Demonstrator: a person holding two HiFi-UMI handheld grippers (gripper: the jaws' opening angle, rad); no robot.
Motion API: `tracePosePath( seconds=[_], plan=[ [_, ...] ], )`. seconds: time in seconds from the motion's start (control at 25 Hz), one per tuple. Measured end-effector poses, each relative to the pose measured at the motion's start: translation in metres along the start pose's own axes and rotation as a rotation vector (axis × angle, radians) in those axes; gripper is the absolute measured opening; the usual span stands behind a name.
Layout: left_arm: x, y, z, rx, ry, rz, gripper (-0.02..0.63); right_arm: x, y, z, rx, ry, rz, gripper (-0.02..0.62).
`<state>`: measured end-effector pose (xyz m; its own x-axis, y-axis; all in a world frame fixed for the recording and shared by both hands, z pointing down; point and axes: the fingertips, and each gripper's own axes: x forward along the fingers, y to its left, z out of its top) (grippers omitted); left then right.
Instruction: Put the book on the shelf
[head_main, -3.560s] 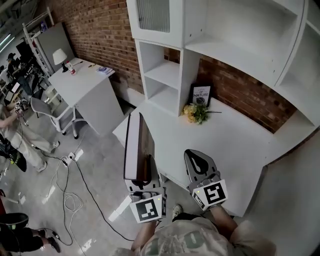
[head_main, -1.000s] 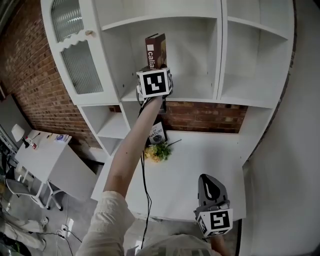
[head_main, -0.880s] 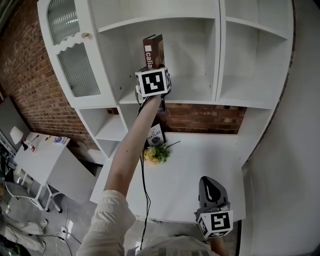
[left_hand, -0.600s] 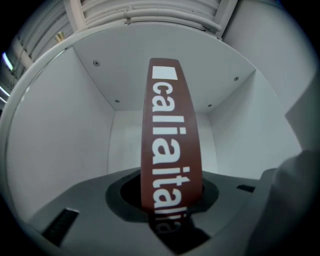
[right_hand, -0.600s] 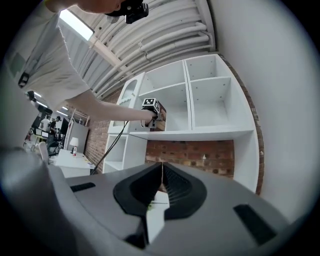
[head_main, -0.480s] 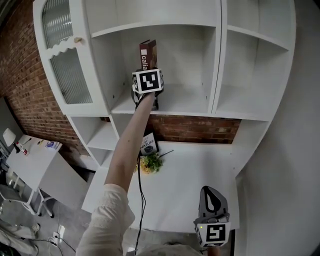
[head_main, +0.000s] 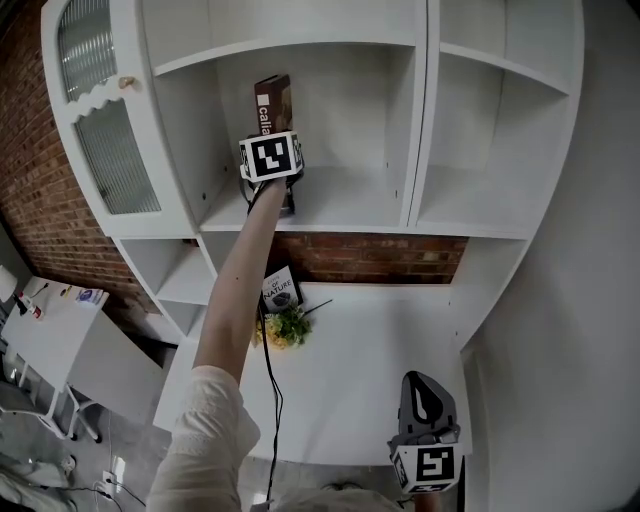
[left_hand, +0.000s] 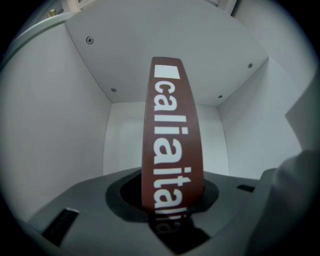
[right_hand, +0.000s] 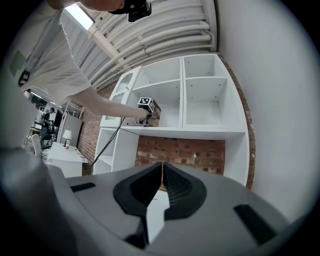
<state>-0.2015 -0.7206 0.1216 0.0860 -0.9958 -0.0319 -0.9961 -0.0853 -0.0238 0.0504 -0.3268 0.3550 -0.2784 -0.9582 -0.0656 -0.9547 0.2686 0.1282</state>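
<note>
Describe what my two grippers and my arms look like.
The left gripper and the right gripper both have grey bodies with dark jaw pads. Each carries a white marker cube printed with black squares. A thin black cable trails from the left one along the arm. The person wears a pale, loose short sleeve.

Bright, even light floods the white shelf unit (head_main: 340, 200); soft shadows pool inside its compartments, fisheye bends its edges, black vignette rims both gripper views.
</note>
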Motion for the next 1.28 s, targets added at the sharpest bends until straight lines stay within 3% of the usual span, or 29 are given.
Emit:
tracePosePath(
  seconds=[0.24, 0.44, 0.64, 0.76, 0.96, 1.08, 1.2, 1.28],
  plan=[
    [-0.004, -0.001, -0.009, -0.038, 0.026, -0.018, 0.157, -0.01, 0.002, 0.007, 0.042, -0.009, 0.0, 0.018],
    [-0.014, -0.004, -0.003, -0.047, 0.001, -0.013, 0.213, -0.024, -0.008, 0.011, 0.055, -0.017, -0.037, 0.018],
    [-0.04, 0.001, 0.021, -0.012, -0.115, 0.067, 0.274, -0.034, -0.015, 0.016, 0.056, -0.033, -0.058, 0.017],
    [-0.081, -0.009, 0.048, 0.071, -0.246, 0.081, 0.278, -0.039, -0.014, 0.014, 0.04, -0.03, -0.06, 0.018],
    [-0.187, -0.059, 0.061, 0.258, -0.429, -0.058, 0.277, -0.038, 0.0, 0.031, 0.036, -0.07, -0.003, 0.018],
    [-0.259, -0.077, 0.051, 0.194, -0.517, -0.138, 0.276, -0.032, 0.011, 0.06, 0.002, -0.148, 0.041, 0.018],
    [-0.321, -0.086, 0.023, 0.119, -0.521, -0.2, 0.259, -0.028, 0.027, 0.087, -0.023, -0.232, 0.076, 0.018],
    [-0.358, -0.088, 0.003, 0.101, -0.527, -0.199, 0.165, -0.027, 0.038, 0.103, -0.041, -0.289, 0.083, 0.018]
  ],
)
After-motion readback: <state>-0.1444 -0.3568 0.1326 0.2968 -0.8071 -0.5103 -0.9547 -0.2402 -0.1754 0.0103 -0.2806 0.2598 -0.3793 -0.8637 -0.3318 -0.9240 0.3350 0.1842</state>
